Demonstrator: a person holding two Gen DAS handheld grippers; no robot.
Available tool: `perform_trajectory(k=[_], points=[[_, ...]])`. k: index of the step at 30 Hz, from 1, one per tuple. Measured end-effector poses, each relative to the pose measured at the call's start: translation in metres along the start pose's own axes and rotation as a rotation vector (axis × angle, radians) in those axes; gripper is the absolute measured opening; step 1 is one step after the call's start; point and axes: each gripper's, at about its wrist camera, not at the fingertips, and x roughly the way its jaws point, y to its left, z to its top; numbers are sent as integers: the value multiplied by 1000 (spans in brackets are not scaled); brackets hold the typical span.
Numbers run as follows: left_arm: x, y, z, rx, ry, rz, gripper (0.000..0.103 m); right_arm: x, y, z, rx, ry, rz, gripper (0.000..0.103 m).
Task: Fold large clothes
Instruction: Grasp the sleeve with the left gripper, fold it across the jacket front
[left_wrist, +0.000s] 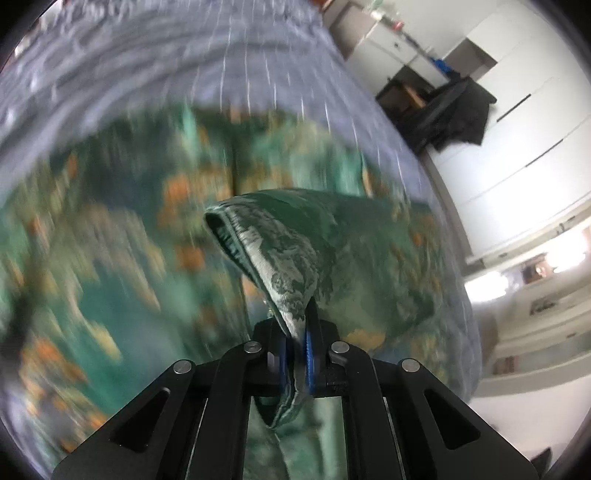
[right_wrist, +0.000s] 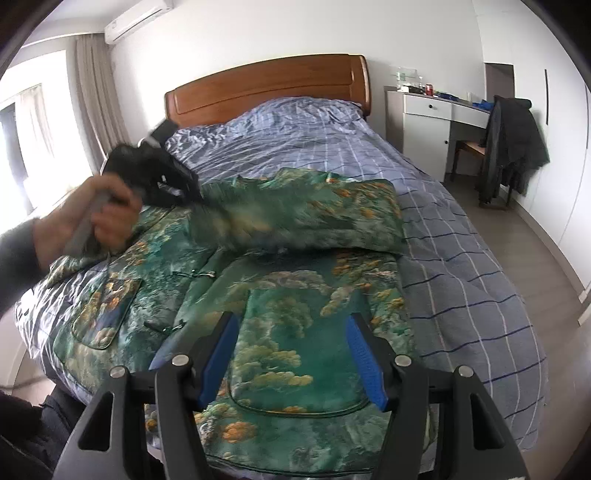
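One green jacket (right_wrist: 295, 295) with orange-and-cream scenery print lies on the bed (right_wrist: 461, 258), its sleeve folded across toward 3 o'clock. Left gripper (left_wrist: 295, 347) fingers pinch its cuff; right gripper (right_wrist: 291, 354) fingers hover wide, empty.

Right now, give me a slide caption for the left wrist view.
Left gripper shut on a sleeve cuff of the green printed jacket, lifted above the checked bedspread.
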Motion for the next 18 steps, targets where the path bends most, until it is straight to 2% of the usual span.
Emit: perform_trajectory(k=[5, 8, 13, 15, 18], points=[[-10, -1, 38, 43, -75, 66, 5, -7, -4, 4, 12, -20, -22, 62], [8, 7, 48, 54, -86, 121, 5, -8, -7, 4, 17, -15, -24, 62], [57, 38, 29, -8, -13, 141, 5, -4, -11, 3, 5, -1, -33, 62], [71, 42, 20, -2, 14, 156, 6, -3, -14, 4, 8, 6, -35, 62], [80, 45, 15, 21, 12, 164, 9, 1, -18, 7, 9, 14, -40, 62]])
